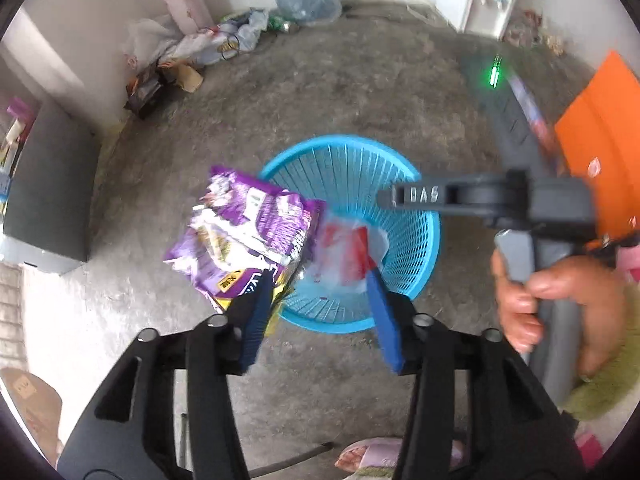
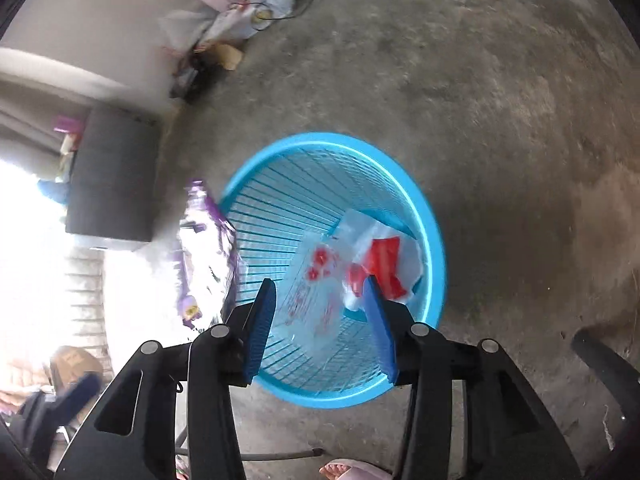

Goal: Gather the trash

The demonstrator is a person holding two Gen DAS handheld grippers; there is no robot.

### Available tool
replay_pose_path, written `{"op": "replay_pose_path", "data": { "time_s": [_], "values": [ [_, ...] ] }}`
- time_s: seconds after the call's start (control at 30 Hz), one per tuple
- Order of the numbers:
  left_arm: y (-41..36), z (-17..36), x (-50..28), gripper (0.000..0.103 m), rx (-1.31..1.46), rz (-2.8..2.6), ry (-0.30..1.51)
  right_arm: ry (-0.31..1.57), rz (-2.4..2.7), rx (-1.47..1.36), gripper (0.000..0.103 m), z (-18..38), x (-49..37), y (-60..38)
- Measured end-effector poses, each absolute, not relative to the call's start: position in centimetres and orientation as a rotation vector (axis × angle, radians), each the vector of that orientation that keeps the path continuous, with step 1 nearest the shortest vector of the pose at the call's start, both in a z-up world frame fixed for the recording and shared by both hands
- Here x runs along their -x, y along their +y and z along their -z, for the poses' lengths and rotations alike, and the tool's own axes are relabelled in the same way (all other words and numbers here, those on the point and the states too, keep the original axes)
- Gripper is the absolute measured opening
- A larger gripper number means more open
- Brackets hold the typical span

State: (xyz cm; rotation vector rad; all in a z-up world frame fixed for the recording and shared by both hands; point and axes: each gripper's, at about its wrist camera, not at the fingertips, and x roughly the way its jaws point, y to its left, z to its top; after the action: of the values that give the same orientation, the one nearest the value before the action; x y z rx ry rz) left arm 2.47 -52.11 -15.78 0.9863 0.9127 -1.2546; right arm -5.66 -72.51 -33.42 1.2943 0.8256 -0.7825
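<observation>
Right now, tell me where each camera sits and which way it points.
Left wrist: on the left gripper, looking down at the blue basket and purple wrapper; the right hand shows.
Right wrist: on the right gripper, looking down into the basket; toes show.
Shared: basket, purple wrapper, red-and-clear bags, concrete floor.
</observation>
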Motion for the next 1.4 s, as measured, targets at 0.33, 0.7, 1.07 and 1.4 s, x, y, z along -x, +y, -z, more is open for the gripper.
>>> {"op": "replay_pose_path", "data": {
  "time_s": [0.33, 0.7, 1.07, 1.4],
  "values": [
    [-49.3, 6.9, -7.2, 0.057, -0.698, 1.216, 0.908, 0.748, 0.787, -1.266, 0.059, 31.5, 6.8, -71.9],
    [-39.1, -3.9, -13.0, 0.067, -0.572, 1.069, 0.815, 0.648, 0.629, -1.175, 0.062, 26.0, 4.6, -70.3],
    [-24.2, -7.9, -17.7, 0.068, -0.400, 0.803, 0.900, 0.831, 0.408, -1.006, 0.063, 24.9, -4.0, -63.6],
    [-16.8, -7.8, -18.4, 0.068, -0.301, 0.723, 0.900, 1.164, 0.445, -0.643, 0.063, 32.6, -13.9, -53.4]
  ]
}}
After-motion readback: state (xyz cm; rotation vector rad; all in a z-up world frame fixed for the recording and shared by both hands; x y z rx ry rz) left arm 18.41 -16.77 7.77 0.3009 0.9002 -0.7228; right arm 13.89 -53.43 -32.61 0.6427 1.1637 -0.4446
